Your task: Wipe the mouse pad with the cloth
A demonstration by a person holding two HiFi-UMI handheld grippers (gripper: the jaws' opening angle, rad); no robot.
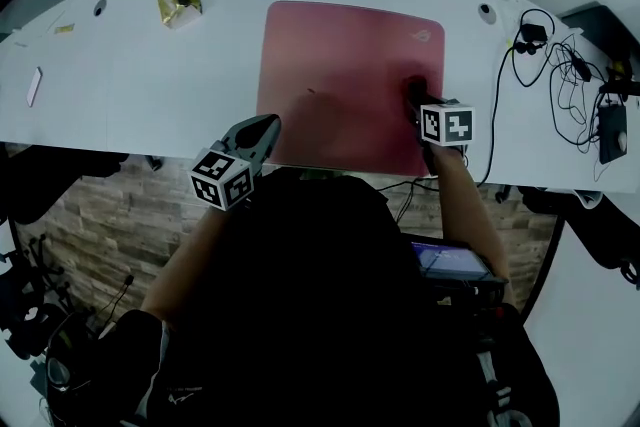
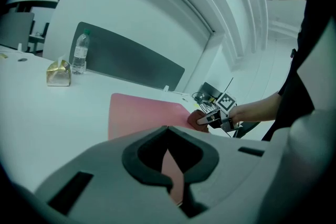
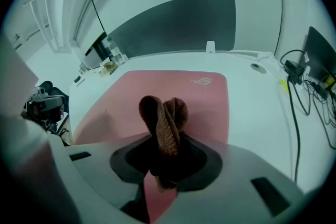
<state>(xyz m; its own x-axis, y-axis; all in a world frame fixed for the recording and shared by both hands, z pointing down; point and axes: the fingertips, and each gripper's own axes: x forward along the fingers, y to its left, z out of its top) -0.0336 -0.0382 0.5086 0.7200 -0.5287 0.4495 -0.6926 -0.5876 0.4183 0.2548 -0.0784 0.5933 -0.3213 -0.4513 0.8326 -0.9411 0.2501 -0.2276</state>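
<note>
Brown knitted cloth (image 3: pixel 164 115) is being pinched tightly between the jaws of the right gripper (image 1: pixel 416 98), which is holding it on the pink mouse pad (image 1: pixel 340 65) near the pad's right edge, with the forearm reaching straight forward over the white desk (image 1: pixel 140 95). The left gripper (image 1: pixel 265 127) is hovering at the pad's front left corner, jaws closed on nothing, forearm angling inward.

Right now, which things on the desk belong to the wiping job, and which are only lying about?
For the job: mouse pad, cloth, right tongs clamped on the cloth.
Lying about: gold packet, water bottle, tangled cables.
</note>
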